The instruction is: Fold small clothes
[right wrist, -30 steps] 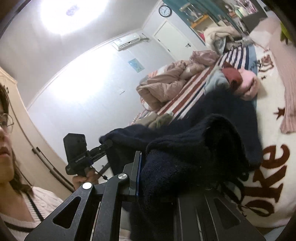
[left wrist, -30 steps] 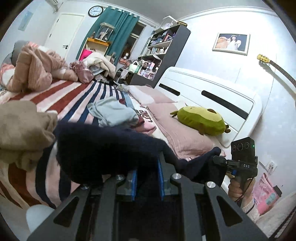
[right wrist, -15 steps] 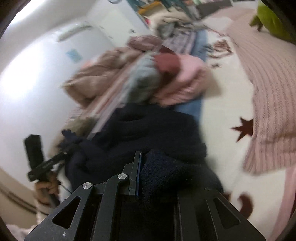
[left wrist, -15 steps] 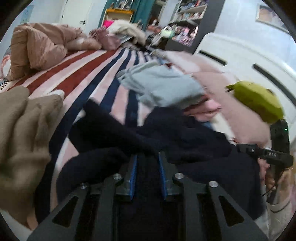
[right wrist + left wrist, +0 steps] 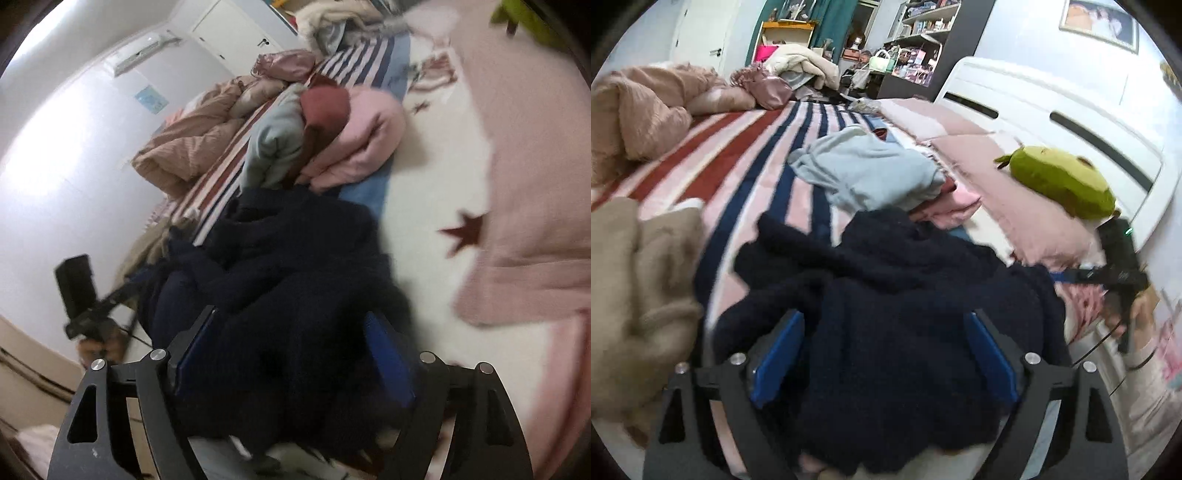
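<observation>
A dark navy knitted garment lies crumpled on the bed right in front of both grippers; it also shows in the right wrist view. My left gripper is open, its blue pads wide apart on either side of the garment's near edge. My right gripper is open too, its pads spread around the garment's other side. Loose fabric bulges between the fingers of each. The right gripper's body shows at the right of the left view, the left gripper's body at the left of the right view.
A beige garment lies at my left. A light blue garment sits on pink and red clothes beyond the navy one. A green plush toy rests on the pink pillow by the headboard. A brown quilt is heaped far left.
Both grippers were shut on the navy garment and held it up; they lowered it onto the bed and both have opened wide, letting it go.
</observation>
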The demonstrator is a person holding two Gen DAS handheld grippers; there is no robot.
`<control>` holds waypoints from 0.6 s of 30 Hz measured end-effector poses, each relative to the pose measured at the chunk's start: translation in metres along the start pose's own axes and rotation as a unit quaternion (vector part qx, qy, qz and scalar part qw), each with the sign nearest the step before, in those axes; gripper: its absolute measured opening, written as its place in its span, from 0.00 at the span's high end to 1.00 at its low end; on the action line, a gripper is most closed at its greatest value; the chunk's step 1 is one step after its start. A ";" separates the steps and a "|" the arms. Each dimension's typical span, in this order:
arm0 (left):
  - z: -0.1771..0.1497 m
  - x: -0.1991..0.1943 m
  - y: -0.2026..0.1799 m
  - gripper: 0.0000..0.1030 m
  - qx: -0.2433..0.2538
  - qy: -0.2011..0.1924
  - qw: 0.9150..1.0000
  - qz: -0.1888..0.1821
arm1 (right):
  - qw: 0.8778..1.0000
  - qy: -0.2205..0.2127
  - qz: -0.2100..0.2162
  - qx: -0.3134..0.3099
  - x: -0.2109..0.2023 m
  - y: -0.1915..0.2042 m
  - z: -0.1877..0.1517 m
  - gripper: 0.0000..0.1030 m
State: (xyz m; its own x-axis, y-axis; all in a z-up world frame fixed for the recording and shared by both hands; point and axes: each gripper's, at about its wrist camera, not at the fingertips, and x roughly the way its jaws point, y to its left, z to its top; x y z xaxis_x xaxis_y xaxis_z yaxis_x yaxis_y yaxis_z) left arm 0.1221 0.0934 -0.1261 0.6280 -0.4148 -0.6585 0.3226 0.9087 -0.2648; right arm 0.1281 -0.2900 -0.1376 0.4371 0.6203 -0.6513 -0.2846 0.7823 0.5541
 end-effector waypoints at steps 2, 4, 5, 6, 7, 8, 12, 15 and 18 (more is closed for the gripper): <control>-0.011 -0.008 0.001 0.15 -0.002 0.009 1.000 0.012 | 1.000 -0.006 0.008 0.003 -0.020 0.000 -0.014 0.25; -0.028 -0.013 0.004 0.14 -0.013 0.021 1.000 -0.005 | 0.999 0.004 0.038 0.006 -0.028 0.004 -0.032 0.25; -0.037 -0.012 0.005 0.12 -0.020 0.033 0.999 -0.015 | 0.998 0.015 0.056 0.003 -0.028 0.007 -0.043 0.25; -0.046 -0.010 0.006 0.10 -0.022 0.041 0.999 -0.018 | 0.997 0.023 0.073 0.002 -0.026 0.010 -0.053 0.25; -0.053 -0.005 0.007 0.09 -0.025 0.050 0.998 -0.016 | 0.995 0.025 0.099 0.008 -0.022 0.013 -0.066 0.25; -0.058 -0.001 0.008 0.09 -0.030 0.057 0.998 -0.014 | 0.993 0.022 0.114 0.019 -0.018 0.014 -0.072 0.25; -0.076 0.021 0.015 0.10 -0.084 0.070 0.994 -0.029 | 0.988 0.031 0.128 0.078 0.022 0.005 -0.099 0.24; -0.085 0.029 0.014 0.10 -0.092 0.072 0.993 -0.035 | 0.978 0.032 0.176 0.110 0.042 0.001 -0.109 0.25; -0.087 0.031 0.014 0.35 -0.109 0.070 0.990 -0.047 | 0.967 0.014 0.222 0.127 0.051 0.004 -0.107 0.47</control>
State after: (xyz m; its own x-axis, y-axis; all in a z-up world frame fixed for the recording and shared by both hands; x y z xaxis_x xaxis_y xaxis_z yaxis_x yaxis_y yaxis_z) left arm 0.0839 0.0973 -0.2116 0.4927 -0.5020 -0.7108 0.2047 0.8608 -0.4660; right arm 0.0578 -0.2494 -0.2242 0.2958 0.8956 -0.3322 -0.2192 0.4022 0.8889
